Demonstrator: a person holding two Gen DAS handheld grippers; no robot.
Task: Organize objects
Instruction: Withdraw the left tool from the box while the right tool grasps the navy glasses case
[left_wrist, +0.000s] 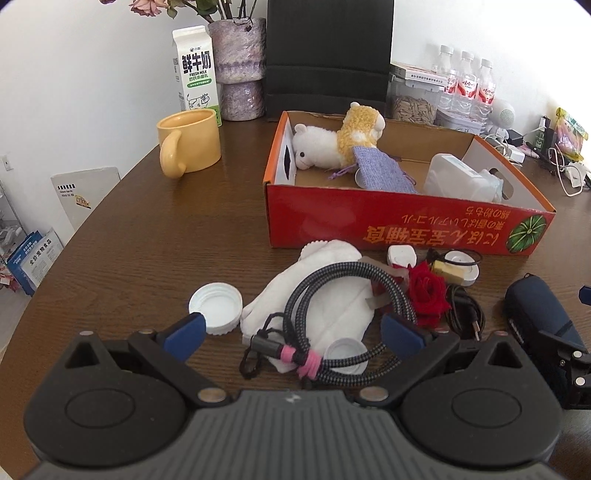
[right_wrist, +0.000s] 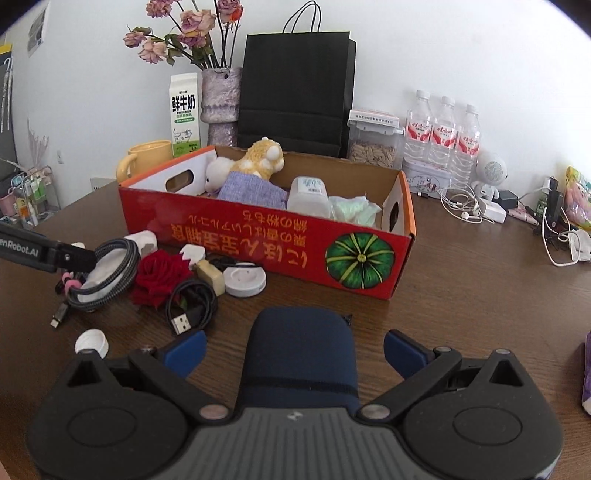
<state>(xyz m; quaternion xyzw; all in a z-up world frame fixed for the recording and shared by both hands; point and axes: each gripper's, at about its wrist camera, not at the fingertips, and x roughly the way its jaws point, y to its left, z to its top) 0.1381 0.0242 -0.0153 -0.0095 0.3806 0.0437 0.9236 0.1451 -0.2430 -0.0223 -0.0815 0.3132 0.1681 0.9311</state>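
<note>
Your right hand-held gripper (right_wrist: 294, 349): fingers spread, straddling navy zip case (right_wrist: 301, 354) on desk (right_wrist: 480, 280), ungripped. Your left hand-held gripper (left_wrist: 291, 332): open around braided cable coil (left_wrist: 332, 314) atop white cloth (left_wrist: 325, 295). Red cardboard box (left_wrist: 388, 225) beyond, likely destination, holds plush alpacas (left_wrist: 340, 140).

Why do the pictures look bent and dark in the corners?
Both views are fisheye: in the left wrist view the brown wooden table curves away and corners go black; in the right wrist view the red cardboard box bows, and window light glares off the tabletop.
</note>
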